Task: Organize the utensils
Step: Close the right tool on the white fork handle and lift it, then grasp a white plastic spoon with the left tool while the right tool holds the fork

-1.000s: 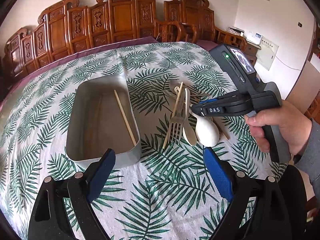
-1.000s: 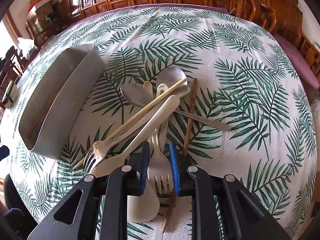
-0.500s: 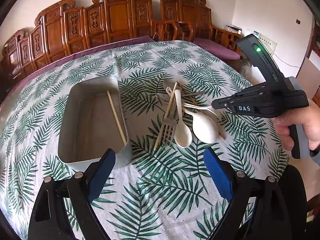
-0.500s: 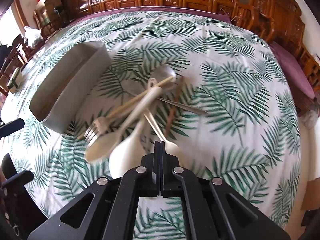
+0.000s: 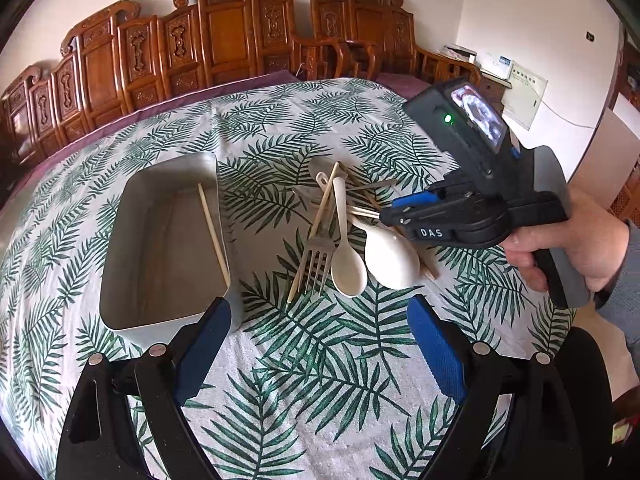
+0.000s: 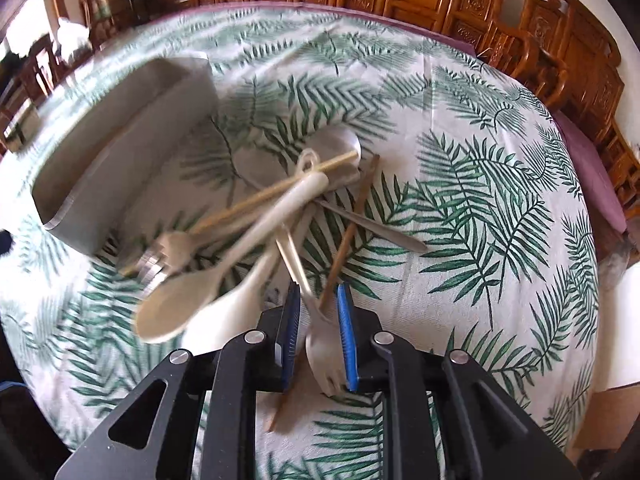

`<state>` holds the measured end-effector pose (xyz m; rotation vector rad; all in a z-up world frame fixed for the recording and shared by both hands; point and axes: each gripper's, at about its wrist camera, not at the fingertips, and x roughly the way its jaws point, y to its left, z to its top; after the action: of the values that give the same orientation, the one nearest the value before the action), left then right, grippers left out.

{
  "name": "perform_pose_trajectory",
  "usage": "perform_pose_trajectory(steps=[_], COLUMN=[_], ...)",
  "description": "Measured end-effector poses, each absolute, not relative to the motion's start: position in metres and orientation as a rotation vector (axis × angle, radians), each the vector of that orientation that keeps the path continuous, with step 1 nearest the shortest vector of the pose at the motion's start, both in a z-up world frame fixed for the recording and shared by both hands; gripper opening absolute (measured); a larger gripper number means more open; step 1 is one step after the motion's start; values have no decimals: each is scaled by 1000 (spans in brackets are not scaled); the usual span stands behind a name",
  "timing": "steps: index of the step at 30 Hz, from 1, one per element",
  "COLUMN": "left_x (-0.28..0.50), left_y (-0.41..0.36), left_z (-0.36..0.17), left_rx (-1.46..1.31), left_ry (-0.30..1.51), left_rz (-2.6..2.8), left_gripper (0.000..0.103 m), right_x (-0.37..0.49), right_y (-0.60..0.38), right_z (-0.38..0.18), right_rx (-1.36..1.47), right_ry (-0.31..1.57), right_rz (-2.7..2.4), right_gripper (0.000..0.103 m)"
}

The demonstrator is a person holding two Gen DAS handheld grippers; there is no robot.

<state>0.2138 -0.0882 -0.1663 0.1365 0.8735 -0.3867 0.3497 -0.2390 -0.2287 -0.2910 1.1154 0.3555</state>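
Observation:
A grey metal tray (image 5: pixel 132 240) holds one pale chopstick (image 5: pixel 214 234); the tray also shows in the right wrist view (image 6: pixel 120 148). Beside it lies a pile of utensils: a metal fork (image 5: pixel 318 252), a cream spoon (image 5: pixel 348 268), a white soup spoon (image 5: pixel 390 256), a pale chopstick (image 6: pixel 276 192), a brown chopstick (image 6: pixel 348 236). My right gripper (image 6: pixel 318 340) is low over the pile, its pads a little apart around a cream plastic fork (image 6: pixel 324 348). It shows from the side in the left wrist view (image 5: pixel 394 208). My left gripper (image 5: pixel 320 352) is open and empty, near the table's front.
A round table with a palm-leaf cloth (image 5: pixel 300 400) carries everything. Carved wooden chairs (image 5: pixel 224 40) stand along the far side. A white wall panel (image 5: pixel 520 92) is at the right.
My right gripper, shut and lifted half a second ago, has come back down onto the pile and opened a little around the cream fork. The left gripper has barely moved.

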Motion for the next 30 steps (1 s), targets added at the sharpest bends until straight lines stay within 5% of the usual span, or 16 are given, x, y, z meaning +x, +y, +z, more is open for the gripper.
perform_pose_trajectory(steps=[30], left_x=[235], left_y=[-114], left_z=[-178], left_rx=[153], left_ry=[903], left_rz=[-393], left_gripper=[86], right_x=[291], right_y=[-306], right_z=[-224], right_rx=[-188], right_ry=[1150], right_rz=[313], right_gripper=[24])
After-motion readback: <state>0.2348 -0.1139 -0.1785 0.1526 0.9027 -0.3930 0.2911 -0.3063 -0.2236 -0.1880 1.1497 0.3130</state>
